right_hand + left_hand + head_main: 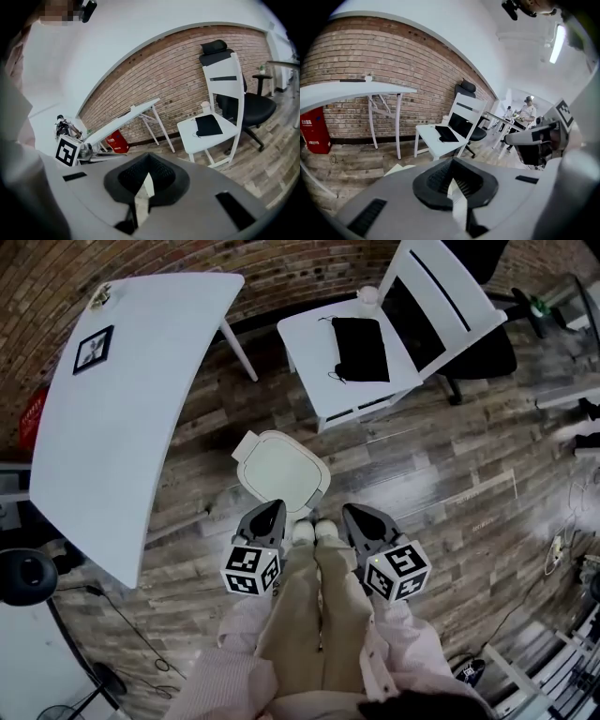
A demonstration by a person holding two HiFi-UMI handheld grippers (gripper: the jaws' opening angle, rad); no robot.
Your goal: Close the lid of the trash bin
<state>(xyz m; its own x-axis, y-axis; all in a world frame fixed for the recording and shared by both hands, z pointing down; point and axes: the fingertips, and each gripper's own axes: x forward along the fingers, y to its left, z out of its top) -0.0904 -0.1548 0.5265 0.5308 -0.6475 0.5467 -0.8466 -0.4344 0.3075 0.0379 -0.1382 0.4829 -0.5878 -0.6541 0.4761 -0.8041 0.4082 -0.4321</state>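
Clenched on nothing, the left tongs and right tongs are held just beside the white trash bin. A white tabletop is seen left of the bin and a white chair beyond it. The bin's lid is seen lying flat.

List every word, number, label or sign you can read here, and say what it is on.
No text can be read outright.
Red box by the brick wall: white print, too small to read.
Left marker cube and right marker cube: black-and-white square patterns, no words.
Framed card on the white table: dark pattern, too small to tell.
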